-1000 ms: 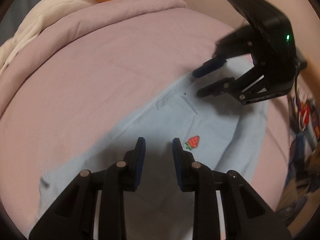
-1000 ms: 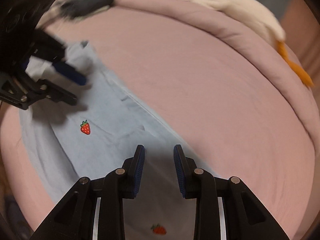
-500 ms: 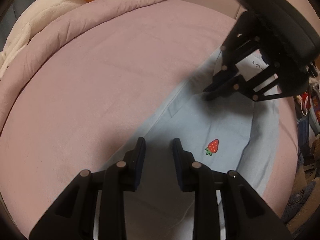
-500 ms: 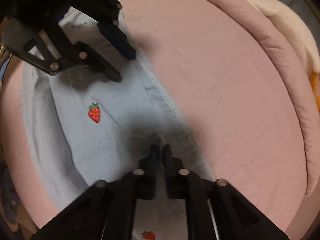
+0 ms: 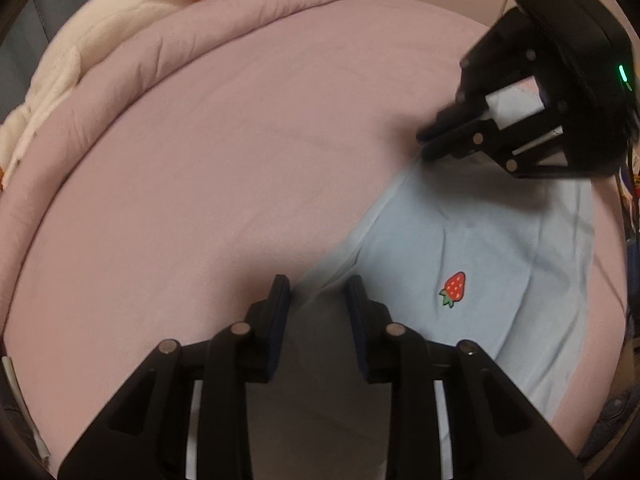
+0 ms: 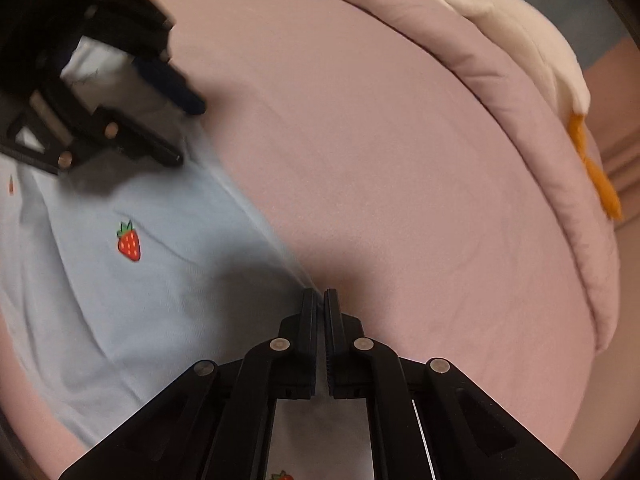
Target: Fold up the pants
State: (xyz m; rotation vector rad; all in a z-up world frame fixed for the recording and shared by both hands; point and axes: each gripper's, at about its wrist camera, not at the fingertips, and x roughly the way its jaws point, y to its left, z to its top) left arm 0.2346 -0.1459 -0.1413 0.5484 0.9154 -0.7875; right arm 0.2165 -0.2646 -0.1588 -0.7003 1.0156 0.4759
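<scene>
Light blue pants (image 5: 480, 248) with small strawberry prints (image 5: 453, 289) lie flat on a pink bedspread (image 5: 240, 152). In the left wrist view my left gripper (image 5: 318, 300) is open, its jaws straddling the pants' left edge. My right gripper (image 5: 430, 144) shows at the upper right, pinching the same edge farther along. In the right wrist view my right gripper (image 6: 320, 300) is shut on the pants' edge (image 6: 256, 220). My left gripper (image 6: 188, 132) shows there at the upper left, open over the cloth.
A rolled pink quilt (image 5: 200, 28) runs along the far side of the bed, with a white and orange plush toy (image 5: 80, 64) on it; the toy also shows in the right wrist view (image 6: 532, 44). Clutter sits beyond the bed's right edge (image 5: 630, 208).
My right gripper closed from open onto the pants' edge. Both grippers shifted toward the pants' edge by the bare bedspread. My left gripper stayed open.
</scene>
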